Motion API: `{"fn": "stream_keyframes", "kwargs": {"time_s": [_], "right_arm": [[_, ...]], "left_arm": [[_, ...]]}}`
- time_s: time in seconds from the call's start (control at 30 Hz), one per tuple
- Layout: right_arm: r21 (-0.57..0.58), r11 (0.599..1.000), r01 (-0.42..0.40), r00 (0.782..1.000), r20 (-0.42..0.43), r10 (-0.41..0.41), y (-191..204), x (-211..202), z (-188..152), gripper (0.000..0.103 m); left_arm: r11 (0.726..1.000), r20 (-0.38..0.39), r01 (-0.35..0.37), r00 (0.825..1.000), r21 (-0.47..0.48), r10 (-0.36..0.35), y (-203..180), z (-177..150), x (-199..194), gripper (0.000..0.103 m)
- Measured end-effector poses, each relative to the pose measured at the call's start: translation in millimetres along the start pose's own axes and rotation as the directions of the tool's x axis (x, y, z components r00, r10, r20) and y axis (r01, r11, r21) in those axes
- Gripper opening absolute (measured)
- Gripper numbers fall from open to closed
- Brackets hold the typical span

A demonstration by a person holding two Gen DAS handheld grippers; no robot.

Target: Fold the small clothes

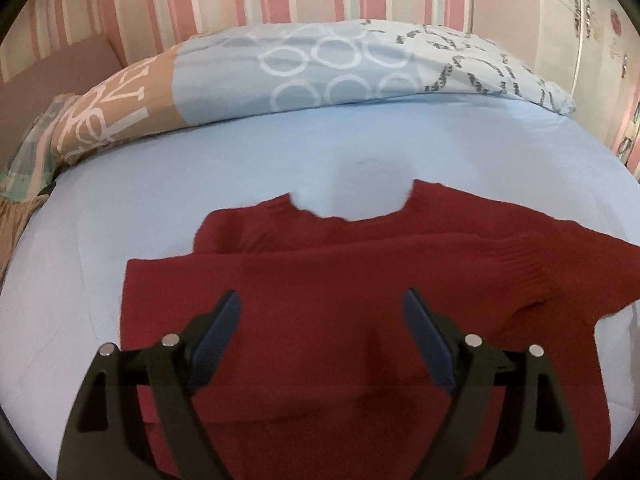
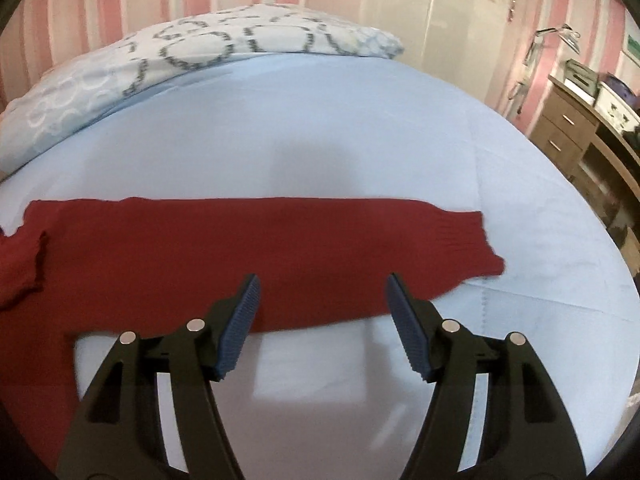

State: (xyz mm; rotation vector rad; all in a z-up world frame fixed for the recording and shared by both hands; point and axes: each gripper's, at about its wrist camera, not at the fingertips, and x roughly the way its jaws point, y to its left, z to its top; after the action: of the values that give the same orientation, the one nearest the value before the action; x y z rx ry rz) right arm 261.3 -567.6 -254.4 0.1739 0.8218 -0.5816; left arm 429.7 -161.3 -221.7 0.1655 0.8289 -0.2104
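A dark red knit sweater (image 1: 344, 280) lies flat on the light blue bed sheet (image 1: 240, 168), neckline toward the pillows. One sleeve is folded across its body in the left wrist view. My left gripper (image 1: 322, 304) is open and empty, hovering over the sweater's body. In the right wrist view the other sleeve (image 2: 304, 248) stretches out to the right, its ribbed cuff (image 2: 476, 244) on the sheet. My right gripper (image 2: 322, 288) is open and empty above that sleeve's lower edge.
A patterned blue and tan duvet (image 1: 304, 68) and pillow (image 2: 200, 52) lie at the far side of the bed against a pink striped wall. A wooden drawer unit (image 2: 576, 136) with items stands off the right edge of the bed.
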Motion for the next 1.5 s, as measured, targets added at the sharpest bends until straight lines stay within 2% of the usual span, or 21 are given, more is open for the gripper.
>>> {"fn": "stream_keyframes", "kwargs": {"time_s": [0.23, 0.4, 0.53, 0.63, 0.7, 0.8, 0.83, 0.87, 0.93, 1.07, 1.17, 1.23, 1.33, 1.43, 1.5], "right_arm": [[0.027, 0.998, 0.062, 0.997, -0.037, -0.061, -46.1, 29.3, 1.9, 0.066], [0.070, 0.996, 0.059, 0.996, -0.069, -0.054, -69.5, 45.4, 6.3, 0.066], [0.090, 0.995, 0.041, 0.994, -0.105, -0.031, -71.6, 57.0, 7.9, 0.075], [0.087, 0.995, 0.044, 0.994, -0.105, -0.035, -67.0, 58.5, 8.5, 0.075], [0.094, 0.995, 0.028, 0.994, -0.105, -0.019, -66.0, 59.0, 9.0, 0.067], [0.078, 0.997, 0.029, 0.995, -0.098, -0.021, -61.9, 57.5, 11.2, 0.033], [0.074, 0.997, 0.030, 0.995, -0.092, -0.023, -59.9, 56.3, 12.5, 0.027], [0.069, 0.997, 0.028, 0.996, -0.081, -0.022, -57.1, 53.3, 13.7, 0.017], [0.058, 0.998, 0.030, 0.998, -0.051, -0.027, -50.5, 46.1, 16.4, 0.012], [0.008, 1.000, -0.015, 0.999, 0.033, 0.015, -16.7, 16.9, 24.9, 0.011], [-0.039, 0.996, -0.086, 0.994, 0.069, 0.089, 20.4, -2.0, 31.2, 0.010], [-0.083, 0.984, -0.161, 0.982, 0.084, 0.168, 56.2, -15.7, 34.7, 0.010], [-0.145, 0.945, -0.292, 0.949, 0.078, 0.306, 117.8, -32.9, 39.3, 0.010], [-0.218, 0.901, -0.376, 0.915, 0.069, 0.399, 177.6, -47.9, 38.1, 0.010], [-0.253, 0.854, -0.454, 0.878, 0.034, 0.477, 218.8, -55.8, 33.2, 0.010]], "left_arm": [[1.000, -0.015, -0.002, 1.000, 0.030, 0.002, -18.9, -5.7, 2.0, 0.084], [1.000, -0.033, -0.007, 0.999, 0.022, 0.008, -17.1, -7.2, 3.1, 0.084], [1.000, -0.029, -0.020, 0.999, 0.021, 0.021, -16.8, -4.8, -0.2, 0.084], [0.999, -0.022, -0.026, 0.999, 0.025, 0.026, -17.5, -3.8, -4.8, 0.084], [0.999, -0.019, -0.023, 1.000, 0.022, 0.024, -16.6, -4.0, -7.1, 0.084], [1.000, -0.024, -0.014, 1.000, 0.008, 0.014, -16.1, -4.7, -7.2, 0.084], [1.000, -0.025, -0.011, 1.000, 0.007, 0.011, -16.0, -4.9, -7.8, 0.084], [1.000, -0.026, -0.008, 1.000, 0.007, 0.009, -16.2, -5.1, -7.7, 0.084], [1.000, -0.026, -0.005, 1.000, 0.009, 0.006, -17.3, -5.6, -8.0, 0.084], [1.000, -0.023, 0.000, 1.000, 0.003, 0.000, -13.6, -6.8, -8.3, 0.084], [1.000, -0.027, -0.003, 1.000, 0.000, 0.003, -8.5, -8.5, -6.9, 0.084], [1.000, -0.029, -0.005, 1.000, -0.005, 0.004, -3.8, -10.1, -6.8, 0.084], [1.000, -0.031, -0.005, 1.000, -0.014, 0.005, 5.0, -11.8, -7.8, 0.084], [1.000, -0.030, -0.020, 0.999, -0.013, 0.020, 15.5, -14.2, -9.4, 0.084], [0.999, -0.030, -0.028, 0.999, -0.020, 0.027, 23.7, -15.1, -11.1, 0.084]]}}
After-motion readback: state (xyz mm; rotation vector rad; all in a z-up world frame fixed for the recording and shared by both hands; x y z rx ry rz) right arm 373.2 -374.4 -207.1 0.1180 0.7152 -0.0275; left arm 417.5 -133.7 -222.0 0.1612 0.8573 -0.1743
